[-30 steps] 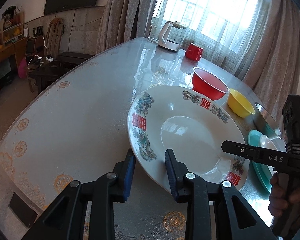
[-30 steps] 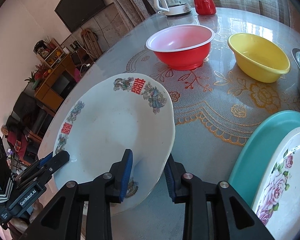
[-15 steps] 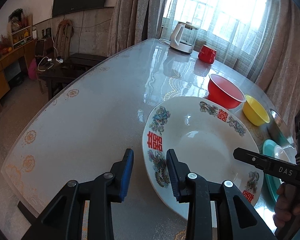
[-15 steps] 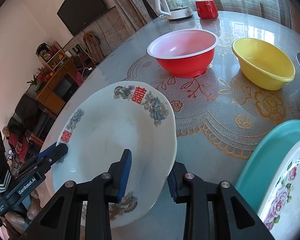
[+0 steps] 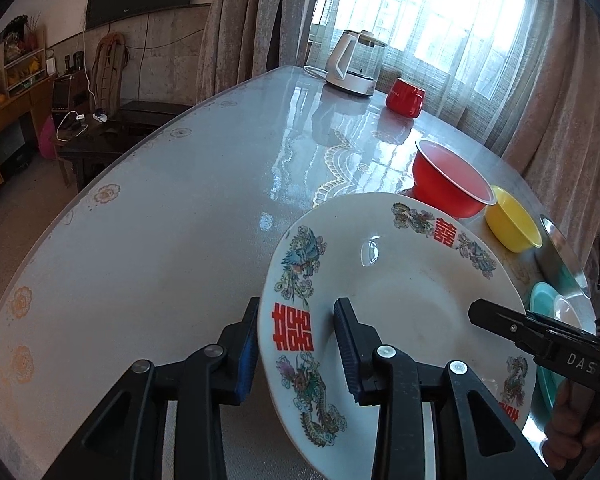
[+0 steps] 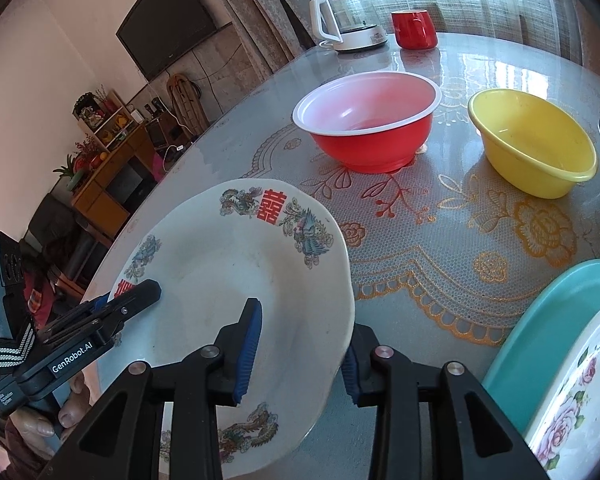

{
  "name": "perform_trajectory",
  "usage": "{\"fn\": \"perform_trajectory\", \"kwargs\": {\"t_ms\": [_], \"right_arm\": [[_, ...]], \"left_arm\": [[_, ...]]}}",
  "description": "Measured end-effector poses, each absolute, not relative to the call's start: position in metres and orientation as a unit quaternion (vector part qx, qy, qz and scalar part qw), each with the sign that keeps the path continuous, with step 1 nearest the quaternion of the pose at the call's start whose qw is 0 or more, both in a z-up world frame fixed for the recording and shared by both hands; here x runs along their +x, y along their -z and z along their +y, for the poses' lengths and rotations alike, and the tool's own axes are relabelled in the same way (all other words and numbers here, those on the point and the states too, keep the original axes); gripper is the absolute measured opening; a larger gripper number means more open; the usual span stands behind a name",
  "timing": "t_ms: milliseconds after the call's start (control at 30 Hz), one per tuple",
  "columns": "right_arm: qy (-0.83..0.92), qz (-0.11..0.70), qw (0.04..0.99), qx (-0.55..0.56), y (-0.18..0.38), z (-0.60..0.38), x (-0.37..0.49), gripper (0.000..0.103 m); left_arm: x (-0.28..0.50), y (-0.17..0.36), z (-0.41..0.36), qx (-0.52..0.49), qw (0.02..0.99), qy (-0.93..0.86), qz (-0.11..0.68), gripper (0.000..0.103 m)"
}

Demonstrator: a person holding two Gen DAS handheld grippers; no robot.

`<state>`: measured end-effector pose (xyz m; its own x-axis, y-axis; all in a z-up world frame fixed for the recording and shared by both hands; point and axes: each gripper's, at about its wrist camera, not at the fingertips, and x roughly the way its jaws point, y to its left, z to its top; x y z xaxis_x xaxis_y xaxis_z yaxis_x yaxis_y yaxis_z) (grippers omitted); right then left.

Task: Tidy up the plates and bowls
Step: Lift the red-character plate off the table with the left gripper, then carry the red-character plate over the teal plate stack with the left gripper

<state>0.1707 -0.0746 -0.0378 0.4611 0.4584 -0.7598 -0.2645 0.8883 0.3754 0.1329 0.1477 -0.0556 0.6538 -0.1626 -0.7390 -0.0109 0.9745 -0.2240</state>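
1. Plate with dragon and red double-happiness print (image 5: pixel 400 300) fills the lower right of the left wrist view and the lower left of the right wrist view (image 6: pixel 228 280); it is tilted, with one gripper on each of two opposite edges.
2. Left gripper (image 5: pixel 296 348) has its rim between the blue pads, one finger under the plate and one over the printed band. The pads look closed on the rim.
3. Right gripper (image 6: pixel 300 352) straddles the opposite rim, one finger inside the plate and one outside. Its jaws have just been opening, and I cannot tell whether the pads press on the rim.
4. Holding at two opposite edges likely keeps a wide, shallow plate from tipping while it is carried or set down on the tabletop (image 5: pixel 160 220).
5. Red bowl (image 6: pixel 368 120) and yellow bowl (image 6: pixel 536 140) stand upright side by side in the upper right of the right wrist view, apart from each other, both apparently empty.
6. Teal plate (image 6: pixel 548 320) at the lower right carries a rose-printed plate (image 6: pixel 580 392) on top, which suggests a stack where plates belong.
7. Kettle (image 5: pixel 354 64) and red mug (image 5: pixel 404 98) stand at the far end by the window, well apart from the dishes.
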Motion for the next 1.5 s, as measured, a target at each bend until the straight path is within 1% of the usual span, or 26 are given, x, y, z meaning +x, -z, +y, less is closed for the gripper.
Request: {"fn": "perform_trajectory", "kwargs": {"t_ms": [100,267,767,1300,1367,1500], "right_arm": [[-0.211,0.472,0.85,0.1,0.038,-0.074,0.17,0.037],[-0.205,0.479,0.849,0.093,0.037,-0.075,0.167,0.029],[-0.225,0.484,0.841,0.086,0.03,-0.089,0.135,0.029],[-0.226,0.465,0.854,0.061,0.023,-0.101,0.109,0.029],[-0.226,0.475,0.848,0.068,0.028,-0.104,0.11,0.025],[-0.229,0.476,0.847,0.07,0.034,-0.104,0.108,0.024]], "left_arm": [[0.13,0.055,0.148,-0.108,0.904,0.037,0.412,0.032],[0.119,0.054,0.147,-0.107,0.904,0.036,0.413,0.032],[0.076,0.051,0.136,-0.104,0.905,0.037,0.41,0.031],[0.063,0.051,0.121,-0.083,0.908,0.053,0.406,0.031],[0.066,0.053,0.126,-0.098,0.902,0.055,0.417,0.031],[0.071,0.053,0.128,-0.094,0.905,0.061,0.411,0.033]]}}
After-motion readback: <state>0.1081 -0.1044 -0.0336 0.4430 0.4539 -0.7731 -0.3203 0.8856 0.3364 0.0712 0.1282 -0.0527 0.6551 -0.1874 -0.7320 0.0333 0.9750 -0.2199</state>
